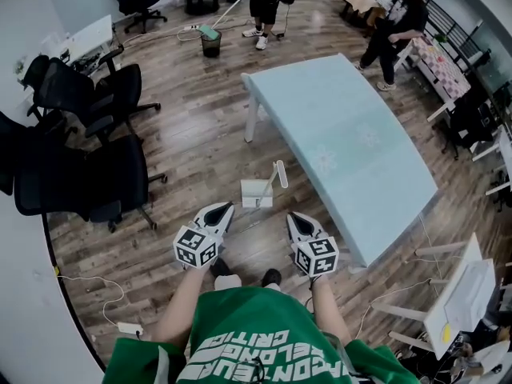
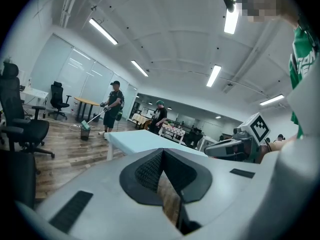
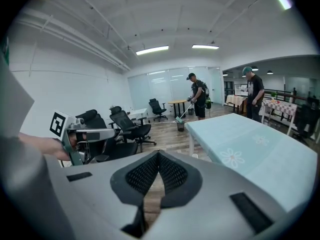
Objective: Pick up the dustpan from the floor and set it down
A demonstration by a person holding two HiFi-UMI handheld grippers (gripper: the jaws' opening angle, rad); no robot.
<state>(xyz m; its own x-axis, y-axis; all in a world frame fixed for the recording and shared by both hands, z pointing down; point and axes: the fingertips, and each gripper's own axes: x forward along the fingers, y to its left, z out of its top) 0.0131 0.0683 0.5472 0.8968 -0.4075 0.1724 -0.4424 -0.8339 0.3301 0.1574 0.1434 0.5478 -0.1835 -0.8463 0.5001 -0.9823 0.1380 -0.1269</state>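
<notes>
Dustpan (image 1: 256,192) handle slants toward the table (image 1: 344,126).

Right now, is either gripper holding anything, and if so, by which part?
Nothing is held. The left gripper and the right gripper are both shut and empty; the dustpan lies untouched on the floor ahead of them.

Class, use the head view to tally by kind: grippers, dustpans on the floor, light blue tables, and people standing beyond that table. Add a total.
Grippers: 2, left gripper and right gripper
dustpan: 1
light blue table: 1
People standing: 2, person holding a long handle and person in a green cap
Total: 6
</notes>
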